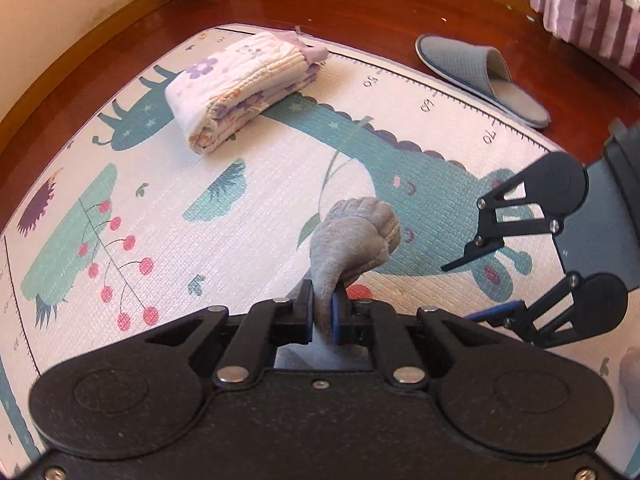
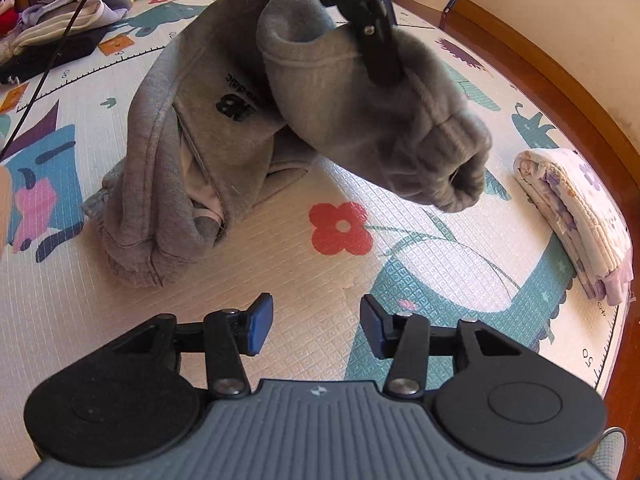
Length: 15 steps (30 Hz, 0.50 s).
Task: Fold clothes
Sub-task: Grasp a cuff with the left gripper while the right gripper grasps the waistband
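A grey sweatshirt (image 2: 208,148) lies bunched on the patterned play mat (image 2: 280,280), its black logo facing up. One sleeve with a ribbed cuff (image 2: 452,160) is lifted off the mat. My left gripper (image 1: 322,312) is shut on that grey sleeve (image 1: 352,236), and the cuff end sticks out beyond its blue pads. The left gripper (image 2: 380,28) reaches into the right wrist view from above. My right gripper (image 2: 316,328) hovers open over the mat, in front of the sweatshirt, with nothing between its fingers. It shows at the right edge of the left wrist view (image 1: 480,284).
A folded floral cloth (image 1: 244,84) rests near the mat's far edge, seen too in the right wrist view (image 2: 580,216). A grey slipper (image 1: 480,76) lies on the wooden floor (image 1: 360,4). A pile of mixed clothes (image 2: 60,20) sits at the mat's far left corner.
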Motion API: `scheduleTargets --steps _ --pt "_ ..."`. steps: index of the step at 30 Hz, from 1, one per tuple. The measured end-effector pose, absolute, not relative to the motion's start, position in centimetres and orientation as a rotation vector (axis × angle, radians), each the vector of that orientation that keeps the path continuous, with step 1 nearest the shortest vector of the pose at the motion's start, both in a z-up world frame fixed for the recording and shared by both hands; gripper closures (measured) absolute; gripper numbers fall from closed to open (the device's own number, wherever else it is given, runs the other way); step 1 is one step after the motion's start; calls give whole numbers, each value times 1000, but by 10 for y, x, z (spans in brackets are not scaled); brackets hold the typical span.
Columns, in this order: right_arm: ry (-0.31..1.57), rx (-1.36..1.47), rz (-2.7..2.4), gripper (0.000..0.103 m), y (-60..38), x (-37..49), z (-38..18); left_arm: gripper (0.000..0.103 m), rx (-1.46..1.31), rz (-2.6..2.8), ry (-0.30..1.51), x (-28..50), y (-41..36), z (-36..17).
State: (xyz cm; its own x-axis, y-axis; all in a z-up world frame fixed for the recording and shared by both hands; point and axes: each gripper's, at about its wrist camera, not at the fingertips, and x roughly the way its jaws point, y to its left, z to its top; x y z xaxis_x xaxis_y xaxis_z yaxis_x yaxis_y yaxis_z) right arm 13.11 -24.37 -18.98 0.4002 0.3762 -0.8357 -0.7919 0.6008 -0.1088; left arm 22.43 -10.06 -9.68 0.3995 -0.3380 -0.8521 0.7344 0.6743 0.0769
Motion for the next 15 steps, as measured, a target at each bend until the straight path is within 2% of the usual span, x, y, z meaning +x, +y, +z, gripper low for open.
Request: scheduleTargets --steps 1,7,15 --pt "868 -532 817 34 -238 128 -186 97 450 -691 920 227 -89 -86" --pt "875 -539 916 19 -195 111 -177 97 284 -538 853 234 -13 -36" --pt "1090 -433 801 16 -161 119 -199 97 157 -316 847 231 96 -26"
